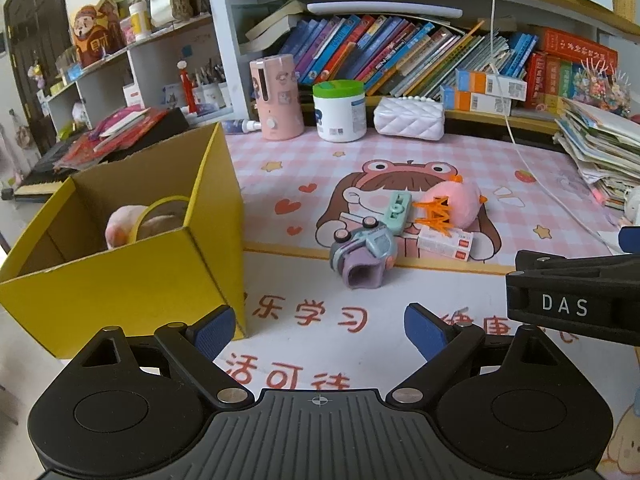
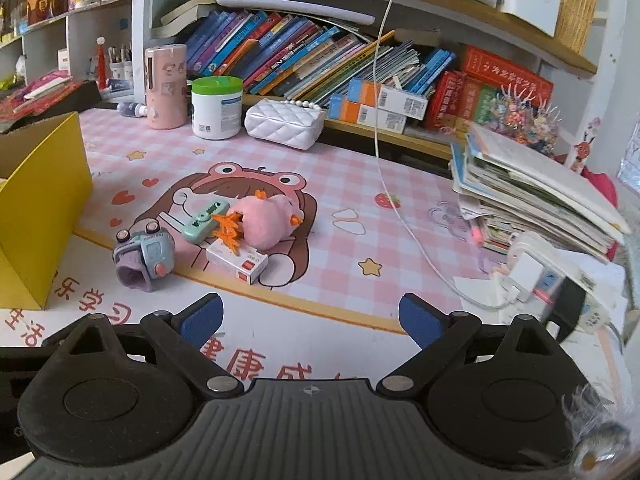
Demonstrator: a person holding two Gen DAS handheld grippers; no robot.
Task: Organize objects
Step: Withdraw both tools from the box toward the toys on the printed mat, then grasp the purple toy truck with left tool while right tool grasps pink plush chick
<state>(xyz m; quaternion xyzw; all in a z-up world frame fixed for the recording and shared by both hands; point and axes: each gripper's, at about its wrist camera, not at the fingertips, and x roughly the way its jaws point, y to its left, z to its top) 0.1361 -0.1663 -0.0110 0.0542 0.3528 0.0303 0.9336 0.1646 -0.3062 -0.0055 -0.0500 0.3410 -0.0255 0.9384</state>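
A yellow cardboard box [image 1: 132, 268] stands on the left of the desk, its side also in the right wrist view [image 2: 40, 208]. Inside it lie a pink plush [image 1: 120, 224] and a yellow ring [image 1: 160, 208]. On the mat lie a purple toy camera [image 1: 362, 250] [image 2: 144, 258], a mint green toy [image 1: 396, 208] [image 2: 204, 218], a pink plush duck [image 1: 456, 204] [image 2: 272, 216] with orange feet and a small white box [image 1: 446, 242] [image 2: 238, 262]. My left gripper [image 1: 320, 326] is open and empty, near the box. My right gripper [image 2: 310, 318] is open and empty, in front of the pile.
A pink dispenser [image 1: 276, 96], a white jar with a green lid [image 1: 340, 110] and a white quilted purse [image 1: 410, 116] stand at the back under bookshelves. A white cable [image 2: 400, 208] crosses the mat. A book stack [image 2: 536, 192] and a charger [image 2: 528, 272] sit right.
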